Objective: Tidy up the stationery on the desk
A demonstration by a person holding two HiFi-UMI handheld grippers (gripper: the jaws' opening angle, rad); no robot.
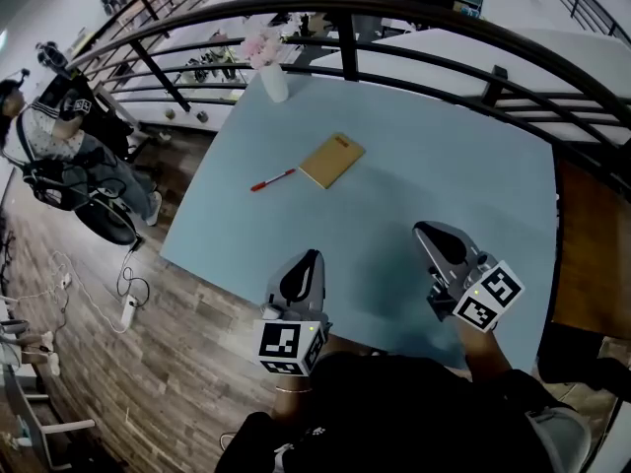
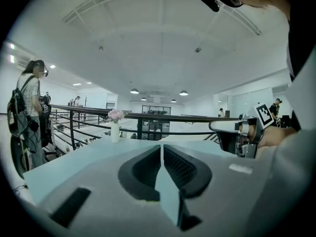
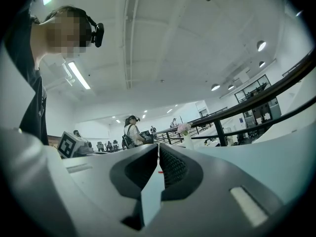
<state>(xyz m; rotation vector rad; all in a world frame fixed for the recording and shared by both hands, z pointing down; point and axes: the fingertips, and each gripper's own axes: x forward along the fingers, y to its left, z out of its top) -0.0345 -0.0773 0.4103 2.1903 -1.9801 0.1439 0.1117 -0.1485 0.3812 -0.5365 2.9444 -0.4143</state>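
A red pen (image 1: 272,179) lies on the pale blue desk (image 1: 444,156), and a tan notebook (image 1: 331,160) lies just right of it, both near the desk's middle. My left gripper (image 1: 310,257) hovers over the near edge with its jaws almost together, nothing between them. To its right, my right gripper (image 1: 424,231) is shut and empty. Both point toward the far side, well short of the stationery. In the left gripper view the jaws (image 2: 161,147) meet at a hairline slit. In the right gripper view the shut jaws (image 3: 158,146) frame a speck of the pen (image 3: 160,172).
A white vase with pink flowers (image 1: 268,67) stands at the desk's far left corner. A dark curved railing (image 1: 394,16) runs behind the desk. A person with equipment (image 1: 49,136) stands on the wooden floor at the left, near cables and a power strip (image 1: 128,308).
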